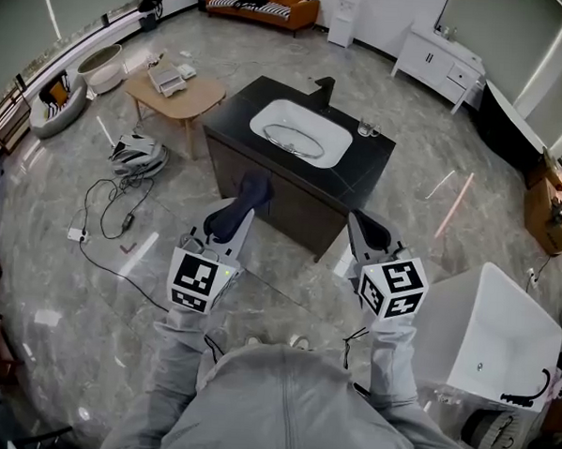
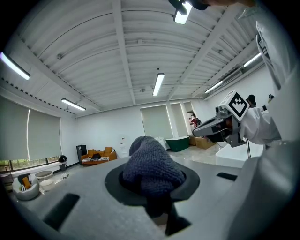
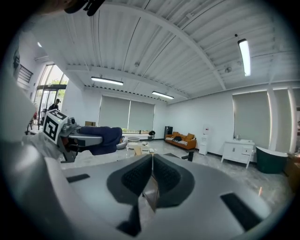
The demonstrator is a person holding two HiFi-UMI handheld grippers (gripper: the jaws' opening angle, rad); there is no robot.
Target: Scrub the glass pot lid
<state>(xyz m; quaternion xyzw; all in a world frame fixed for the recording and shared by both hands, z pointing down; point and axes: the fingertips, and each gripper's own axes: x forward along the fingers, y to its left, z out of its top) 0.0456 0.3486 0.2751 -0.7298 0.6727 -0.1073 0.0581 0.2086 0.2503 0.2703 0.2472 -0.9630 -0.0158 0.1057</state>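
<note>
The left gripper's (image 2: 152, 190) jaws are clenched on a dark blue knitted cloth (image 2: 150, 161); the right gripper's (image 3: 151, 180) jaws are pressed together, holding nothing. Both grippers are held out level, side by side, pointing toward a black tabletop (image 1: 367, 169) well ahead. The glass pot lid (image 1: 293, 141) lies in its white sink (image 1: 268, 116), with a drinking glass (image 1: 366, 129) nearby.

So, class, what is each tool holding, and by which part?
The left tool is shut on a dark knitted cloth, pinched at one end with the rest bulging out. The right tool is shut on nothing.
</note>
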